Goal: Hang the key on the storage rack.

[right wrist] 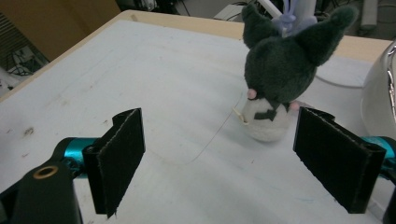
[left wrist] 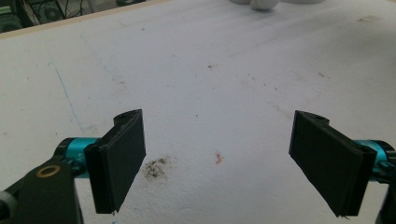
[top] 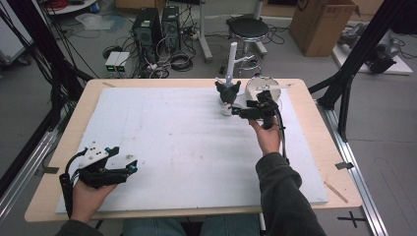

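Ahead of my right tool, just beyond its spread jaws and nearer the right one: plush toy, dark head, pale body, upright on the white tabletop, not gripped. Beside it: white bowl. My left tool: released, over bare tabletop.

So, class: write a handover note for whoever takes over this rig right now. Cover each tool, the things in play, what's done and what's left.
Left tool: open, holding nothing, low over the white board near the front left.
Right tool: open, holding nothing, just short of the plush.
Plush: upright at the far side of the board, beside a white bowl.
Done: plush stands free, not gripped.
Left: probably gripping or moving the plush; watch the bowl close by.
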The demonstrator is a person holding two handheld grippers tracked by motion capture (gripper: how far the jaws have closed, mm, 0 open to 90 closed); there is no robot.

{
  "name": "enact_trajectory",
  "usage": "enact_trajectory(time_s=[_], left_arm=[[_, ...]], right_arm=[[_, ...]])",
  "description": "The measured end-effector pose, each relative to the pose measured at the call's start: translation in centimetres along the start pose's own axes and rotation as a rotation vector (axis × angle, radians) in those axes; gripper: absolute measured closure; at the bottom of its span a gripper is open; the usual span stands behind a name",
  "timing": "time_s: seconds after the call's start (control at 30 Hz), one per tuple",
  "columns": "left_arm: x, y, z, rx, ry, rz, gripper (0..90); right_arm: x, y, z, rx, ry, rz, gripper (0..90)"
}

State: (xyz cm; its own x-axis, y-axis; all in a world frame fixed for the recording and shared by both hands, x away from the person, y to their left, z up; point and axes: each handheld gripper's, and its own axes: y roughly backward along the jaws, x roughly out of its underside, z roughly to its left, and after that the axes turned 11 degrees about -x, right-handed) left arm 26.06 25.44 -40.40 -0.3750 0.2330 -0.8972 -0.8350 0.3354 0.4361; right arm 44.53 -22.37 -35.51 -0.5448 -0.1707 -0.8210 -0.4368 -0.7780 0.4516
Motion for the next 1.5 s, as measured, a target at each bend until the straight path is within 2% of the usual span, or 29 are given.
enact_trajectory(time_s=[0.3, 0.57, 0.67, 0.87, 1.17, 1.27, 1.5], left_arm=[[-0.1, -0.1, 0.0, 0.001, -0.003, -0.003, 18.9], [-0.1, -0.1, -0.1, 0.001, -0.001, -0.003, 18.9], [-0.1, -0.1, -0.2, 0.002, -0.005, -0.001, 18.9], [-0.2, -0.1, -0.4, 0.002, -0.004, 0.001, 18.8], [-0.2, -0.2, -0.6, 0.005, -0.008, 0.0, 18.7], [-0.2, -0.1, -0.6, 0.006, -0.012, 0.002, 18.7], [-0.2, -0.1, -0.6, 0.009, -0.013, 0.004, 18.7]], right_arm=[[0.3, 0.5, 0.9, -0.013, 0.018, 0.001, 13.2], [0.6, 1.4, 1.5, -0.023, 0.033, -0.018, 13.0], [0.8, 1.7, 1.7, -0.029, 0.037, -0.029, 12.9], [1.3, 1.9, 2.2, -0.027, 0.046, -0.013, 12.2], [2.5, 3.1, 3.1, -0.022, 0.074, -0.036, 11.9], [2.7, 3.3, 3.2, -0.014, 0.068, -0.016, 11.6], [2.9, 3.8, 4.3, -0.024, 0.1, -0.016, 11.5]])
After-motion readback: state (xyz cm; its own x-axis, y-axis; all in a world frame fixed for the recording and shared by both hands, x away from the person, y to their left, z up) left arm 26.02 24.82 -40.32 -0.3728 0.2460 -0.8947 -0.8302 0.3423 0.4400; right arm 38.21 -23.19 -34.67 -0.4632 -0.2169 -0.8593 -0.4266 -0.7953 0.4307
